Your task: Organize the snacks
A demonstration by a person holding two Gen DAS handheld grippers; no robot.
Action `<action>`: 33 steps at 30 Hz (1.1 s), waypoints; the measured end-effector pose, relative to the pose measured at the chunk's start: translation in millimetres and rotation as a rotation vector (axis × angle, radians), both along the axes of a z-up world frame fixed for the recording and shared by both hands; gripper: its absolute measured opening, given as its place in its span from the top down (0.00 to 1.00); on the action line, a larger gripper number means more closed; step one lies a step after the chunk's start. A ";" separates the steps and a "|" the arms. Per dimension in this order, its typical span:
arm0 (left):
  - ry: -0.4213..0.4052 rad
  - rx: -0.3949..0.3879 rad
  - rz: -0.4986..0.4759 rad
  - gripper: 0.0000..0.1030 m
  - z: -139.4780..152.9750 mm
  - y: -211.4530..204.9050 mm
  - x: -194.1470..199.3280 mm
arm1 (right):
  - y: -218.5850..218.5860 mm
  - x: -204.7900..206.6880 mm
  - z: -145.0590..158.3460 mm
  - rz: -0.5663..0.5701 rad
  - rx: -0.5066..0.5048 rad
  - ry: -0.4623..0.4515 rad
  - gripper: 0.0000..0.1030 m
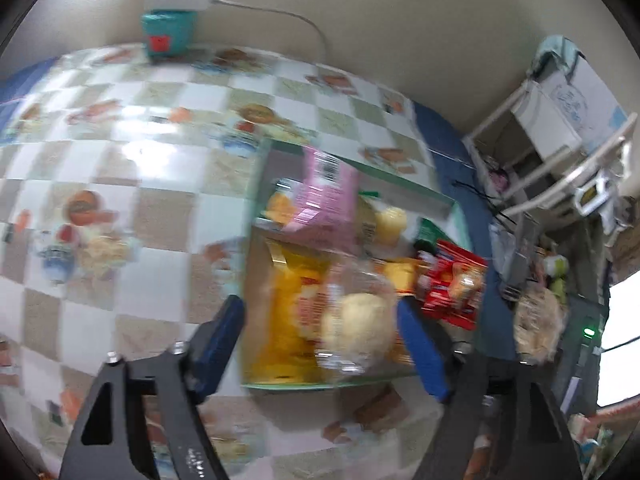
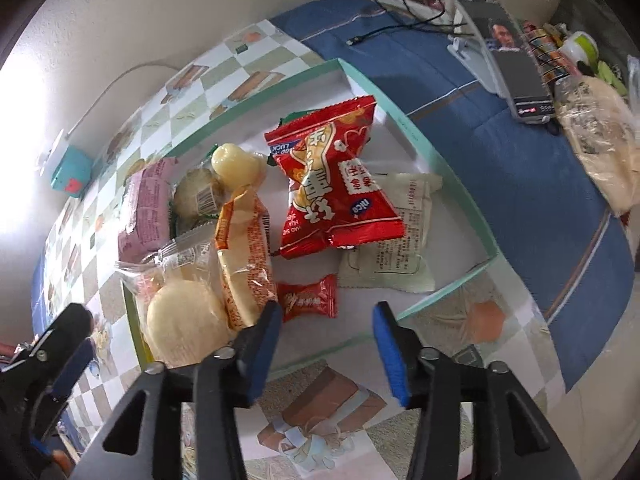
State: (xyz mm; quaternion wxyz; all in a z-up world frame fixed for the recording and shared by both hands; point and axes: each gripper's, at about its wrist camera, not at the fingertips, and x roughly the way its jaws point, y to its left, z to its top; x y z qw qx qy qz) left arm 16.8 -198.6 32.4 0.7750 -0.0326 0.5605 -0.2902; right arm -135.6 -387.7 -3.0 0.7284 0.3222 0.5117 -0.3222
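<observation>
- The snacks lay gathered in a shallow green-rimmed tray [image 2: 448, 168] on the table [image 2: 472, 328], which wore a checked cloth, near the table's right edge where the blue cover showed.
- The small red candy [image 2: 307, 297] sat at the tray's near edge, just ahead of the right tongs [image 2: 326, 344] and between their blue pads, its long axis running across the gap.
- The right tongs stood wide and held nothing; by my reading they were nearer to it than the left tongs [image 1: 320, 344].
- The left tongs were also spread wide and empty, over the tray's near-left corner, with the round pale bun [image 1: 356, 330] in clear wrap seen between the pads.
- Counted in the right view: one large red packet [image 2: 336, 184], one pink packet [image 2: 146, 208], one orange-printed cracker pack [image 2: 244, 264], one cream sachet [image 2: 400, 240], one pale jelly cup [image 2: 234, 168], one barcode-labelled piece [image 2: 198, 196].
</observation>
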 end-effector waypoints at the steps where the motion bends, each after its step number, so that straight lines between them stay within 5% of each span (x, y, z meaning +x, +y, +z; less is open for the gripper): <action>1: -0.026 0.030 0.019 0.18 0.5 6.9 0.7 | 3.7 -2.4 2.8 0.003 -0.015 -0.001 0.38; 9: -0.134 0.225 0.126 0.01 -10.6 64.2 -9.5 | 43.0 -6.3 13.7 0.090 -0.083 -0.026 0.00; 19: -0.166 0.358 0.154 0.01 -14.8 97.4 -28.4 | 94.2 -6.0 18.2 0.226 -0.177 -0.028 0.00; 33: -0.184 0.434 0.159 0.01 -10.0 109.9 -31.6 | 103.1 -0.3 22.3 0.244 -0.215 -0.025 0.00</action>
